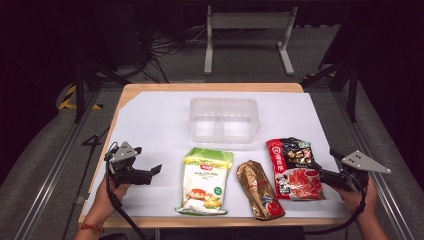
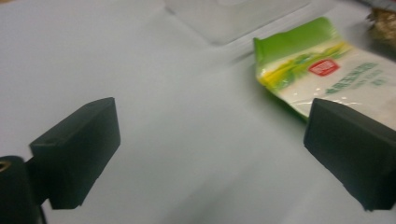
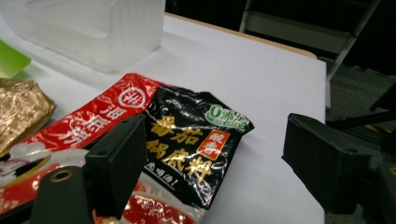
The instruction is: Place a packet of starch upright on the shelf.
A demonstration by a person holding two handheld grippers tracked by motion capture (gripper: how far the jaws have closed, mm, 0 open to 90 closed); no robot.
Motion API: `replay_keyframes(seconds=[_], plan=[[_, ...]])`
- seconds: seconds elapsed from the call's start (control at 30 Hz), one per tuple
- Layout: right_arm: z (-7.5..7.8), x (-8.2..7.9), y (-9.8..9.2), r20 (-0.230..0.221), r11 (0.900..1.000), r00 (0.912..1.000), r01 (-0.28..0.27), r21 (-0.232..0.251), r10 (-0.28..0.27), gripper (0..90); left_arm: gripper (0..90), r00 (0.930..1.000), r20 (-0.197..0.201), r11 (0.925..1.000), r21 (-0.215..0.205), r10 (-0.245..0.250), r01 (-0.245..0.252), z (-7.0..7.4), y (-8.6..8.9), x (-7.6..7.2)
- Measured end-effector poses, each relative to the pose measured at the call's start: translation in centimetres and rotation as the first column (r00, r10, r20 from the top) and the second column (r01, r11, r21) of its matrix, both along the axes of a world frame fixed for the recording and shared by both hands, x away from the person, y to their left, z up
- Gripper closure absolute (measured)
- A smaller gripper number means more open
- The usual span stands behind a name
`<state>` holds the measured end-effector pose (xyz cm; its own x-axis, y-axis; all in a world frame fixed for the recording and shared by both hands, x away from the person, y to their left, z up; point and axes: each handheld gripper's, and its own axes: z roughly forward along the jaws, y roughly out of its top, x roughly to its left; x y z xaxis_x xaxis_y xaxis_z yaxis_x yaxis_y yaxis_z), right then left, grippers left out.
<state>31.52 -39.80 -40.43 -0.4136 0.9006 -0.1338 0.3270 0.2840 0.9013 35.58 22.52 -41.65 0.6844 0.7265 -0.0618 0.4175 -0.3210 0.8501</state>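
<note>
Hovering released at frame's lower corners: left tongs [image 1: 156, 170], right tongs [image 1: 320, 172]; packets unpicked, tub [image 1: 223, 120] empty.

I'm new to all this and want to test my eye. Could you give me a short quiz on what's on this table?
1. How many snack packets lie on the table?
2. True or false: the clear tub has a packet inside.
3. Which packet lies nearest the right tongs: green, gold or red-and-black?

Key:
1. Three: green packet, gold packet, red-and-black packet.
2. False.
3. Red-and-black.
</note>
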Motion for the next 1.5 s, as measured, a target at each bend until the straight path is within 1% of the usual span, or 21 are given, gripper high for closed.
replay_keyframes(seconds=[0.07, 0.17, 0.23, 0.37, 0.4, 0.47, 0.5, 0.67, 0.77, 0.8, 0.87, 0.97, 1.07, 1.17, 1.27, 1.33, 1.37, 1.4, 1.43, 1.47, 1.5], plan=[[-0.2, -0.3, -0.1, 0.003, 1.000, 0.9999, -0.015, 0.011, 0.015, 22.3, 6.0, 0.9997, -0.003, 0.9997, -0.003, 0.024, -0.024, -0.2, 0.2, -0.2], [-0.1, -0.6, 0.0, 0.016, 1.000, 0.9994, -0.029, 0.011, 0.029, 22.6, 5.7, 0.9985, -0.018, 0.9983, -0.028, -0.052, 0.051, -0.8, 0.6, -0.3], [0.0, -0.9, 0.0, 0.018, 0.999, 0.9993, -0.033, 0.013, 0.033, 23.4, 5.8, 0.9982, -0.035, 0.9988, -0.014, -0.048, 0.048, -1.2, 0.4, -0.3], [-0.1, -1.0, 0.2, 0.010, 0.999, 0.9986, -0.052, 0.000, 0.052, 24.8, 6.5, 0.9954, -0.045, 0.9955, -0.045, -0.085, 0.083, -1.4, 0.1, -0.3], [-0.2, -0.9, 0.2, 0.006, 0.998, 0.9980, -0.063, 0.005, 0.063, 25.6, 9.1, 0.9908, -0.060, 0.9905, -0.072, -0.121, 0.117, -1.5, -0.1, -0.1], [-0.3, -0.8, 0.5, -0.004, 0.997, 0.9969, -0.078, -0.008, 0.078, 26.1, 8.7, 0.9875, -0.076, 0.9890, -0.066, -0.138, 0.133, -1.6, -0.8, 0.2], [-0.4, -0.8, 0.5, -0.009, 0.996, 0.9961, -0.088, -0.007, 0.088, 26.7, 9.0, 0.9801, -0.101, 0.9839, -0.071, -0.171, 0.164, -1.6, -1.3, 0.4], [-0.6, -0.5, 1.0, -0.030, 0.993, 0.9931, -0.114, -0.006, 0.114, 26.8, 5.0, 0.9542, -0.160, 0.9673, -0.063, -0.253, 0.246, -1.9, -4.3, 1.8], [-0.7, -0.3, 1.5, -0.039, 0.991, 0.9905, -0.132, -0.021, 0.132, 26.6, 5.3, 0.9354, -0.193, 0.9545, -0.095, -0.296, 0.283, -2.2, -6.0, 2.9], [-0.7, -0.3, 1.5, -0.039, 0.991, 0.9905, -0.132, -0.021, 0.132, 26.6, 5.2, 0.9354, -0.193, 0.9545, -0.095, -0.296, 0.283, -2.2, -6.0, 2.9], [-0.9, -0.3, 1.6, -0.045, 0.989, 0.9886, -0.145, -0.026, 0.143, 26.6, 5.9, 0.9166, -0.219, 0.9415, -0.121, -0.334, 0.315, -2.3, -7.7, 4.1], [-0.9, -0.3, 1.5, -0.047, 0.990, 0.9888, -0.143, -0.019, 0.141, 26.6, 6.3, 0.9123, -0.230, 0.9404, -0.110, -0.339, 0.322, -2.5, -8.7, 4.9], [-1.0, -0.3, 1.5, -0.053, 0.989, 0.9878, -0.147, -0.008, 0.146, 26.5, 6.3, 0.9111, -0.268, 0.9498, -0.089, -0.313, 0.300, -3.2, -9.5, 6.3], [-1.1, -0.3, 1.6, -0.062, 0.989, 0.9869, -0.150, -0.015, 0.148, 26.3, 6.6, 0.9092, -0.282, 0.9519, -0.105, -0.306, 0.288, -3.4, -9.5, 6.8], [-1.2, -0.3, 1.7, -0.066, 0.988, 0.9860, -0.155, -0.020, 0.153, 26.2, 6.3, 0.9222, -0.283, 0.9646, -0.089, -0.263, 0.248, -3.6, -9.3, 7.0], [-1.2, -0.3, 1.7, -0.067, 0.988, 0.9859, -0.155, -0.020, 0.154, 26.1, 5.8, 0.9214, -0.284, 0.9639, -0.100, -0.265, 0.246, -3.6, -9.2, 7.0], [-1.2, -0.3, 1.7, -0.069, 0.988, 0.9859, -0.154, -0.018, 0.153, 25.9, 7.8, 0.9119, -0.292, 0.9575, -0.106, -0.288, 0.268, -3.6, -9.2, 7.0], [-1.2, -0.3, 1.6, -0.070, 0.988, 0.9853, -0.157, -0.012, 0.156, 25.9, 8.0, 0.9098, -0.295, 0.9565, -0.094, -0.292, 0.276, -3.6, -9.4, 7.0], [-1.3, -0.3, 1.6, -0.071, 0.988, 0.9852, -0.157, -0.011, 0.156, 25.7, 7.5, 0.9007, -0.310, 0.9523, -0.086, -0.305, 0.293, -3.7, -9.6, 7.0], [-1.3, -0.3, 1.6, -0.074, 0.988, 0.9853, -0.155, -0.008, 0.154, 25.6, 7.7, 0.8958, -0.310, 0.9475, -0.081, -0.319, 0.309, -3.7, -9.8, 7.0], [-1.3, -0.3, 1.6, -0.075, 0.989, 0.9858, -0.151, -0.001, 0.150, 25.0, 9.2, 0.8874, -0.312, 0.9405, -0.096, -0.339, 0.326, -3.6, -9.9, 6.9]])
